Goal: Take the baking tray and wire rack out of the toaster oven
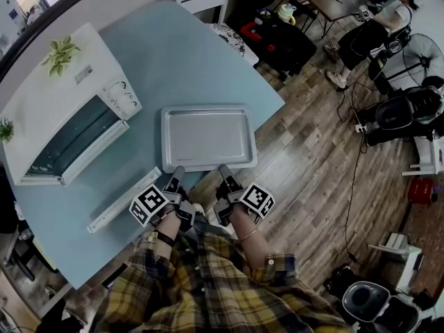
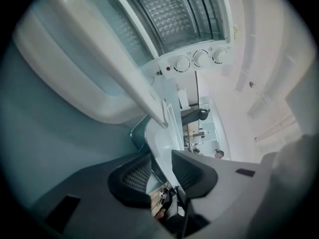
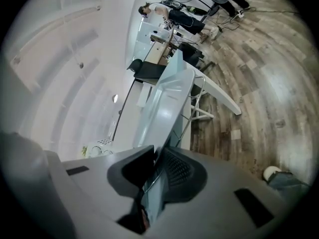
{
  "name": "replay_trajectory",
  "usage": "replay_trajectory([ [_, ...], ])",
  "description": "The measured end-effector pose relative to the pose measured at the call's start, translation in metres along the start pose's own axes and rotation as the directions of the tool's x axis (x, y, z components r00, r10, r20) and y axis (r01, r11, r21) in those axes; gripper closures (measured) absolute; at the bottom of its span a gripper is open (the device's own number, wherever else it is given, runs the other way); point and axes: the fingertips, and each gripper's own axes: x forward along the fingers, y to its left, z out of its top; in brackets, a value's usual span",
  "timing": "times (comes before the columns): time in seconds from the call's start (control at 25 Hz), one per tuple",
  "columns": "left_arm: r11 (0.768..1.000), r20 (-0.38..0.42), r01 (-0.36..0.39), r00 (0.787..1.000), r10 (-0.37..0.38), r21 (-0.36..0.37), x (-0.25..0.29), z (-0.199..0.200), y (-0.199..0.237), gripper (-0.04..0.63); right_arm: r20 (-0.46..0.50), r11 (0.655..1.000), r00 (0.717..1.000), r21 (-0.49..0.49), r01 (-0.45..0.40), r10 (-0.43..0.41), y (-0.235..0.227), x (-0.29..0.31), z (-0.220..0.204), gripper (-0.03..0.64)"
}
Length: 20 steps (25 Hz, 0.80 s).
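Observation:
The silver baking tray (image 1: 208, 139) lies flat on the pale blue table (image 1: 180, 61), to the right of the white toaster oven (image 1: 62, 96). My two grippers are at the tray's near rim. The left gripper (image 1: 176, 173) straddles the rim with a gap beside one pad, so it is open (image 2: 159, 171) round the tray (image 2: 159, 133). The right gripper (image 1: 225, 170) has its pads against the rim (image 3: 167, 103) and is shut on it (image 3: 157, 171). The oven door (image 2: 124, 68) hangs open. Thin bars (image 2: 199, 9) show in the cavity, and I cannot tell whether they are the wire rack.
A long white strip (image 1: 123, 200) lies on the table left of my left gripper. Small plants (image 1: 61, 53) sit on the oven. The table's near edge runs under my hands, with wooden floor (image 1: 312, 158) beyond. A person (image 1: 378, 26) stands far right among chairs and equipment.

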Motion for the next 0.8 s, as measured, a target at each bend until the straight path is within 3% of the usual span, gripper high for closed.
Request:
replay_trajectory([
  [0.2, 1.000, 0.028, -0.012, 1.000, 0.012, -0.004, -0.011, 0.001, 0.004, 0.471, 0.006, 0.999, 1.000, -0.040, 0.023, -0.022, -0.004, 0.001, 0.003, 0.558],
  [0.4, 0.999, 0.055, 0.001, 0.998, -0.004, 0.049, -0.024, 0.000, -0.006, 0.474, -0.028, 0.996, 0.998, -0.077, 0.053, -0.056, -0.006, -0.008, -0.002, 0.514],
  [0.56, 0.989, 0.100, 0.036, 0.994, -0.051, 0.146, -0.040, 0.003, -0.026, 0.479, -0.130, 0.978, 0.992, -0.204, -0.033, 0.007, 0.014, -0.016, -0.017, 0.512],
  [0.68, 0.973, 0.154, 0.057, 0.984, -0.093, 0.222, -0.059, 0.009, -0.044, 0.483, -0.203, 0.916, 0.978, -0.384, -0.116, 0.039, 0.042, -0.024, -0.031, 0.512],
  [0.8, 0.955, 0.217, 0.064, 0.967, -0.131, 0.290, -0.085, 0.020, -0.058, 0.485, -0.241, 0.802, 0.968, -0.564, -0.197, 0.068, 0.073, -0.029, -0.042, 0.514],
])
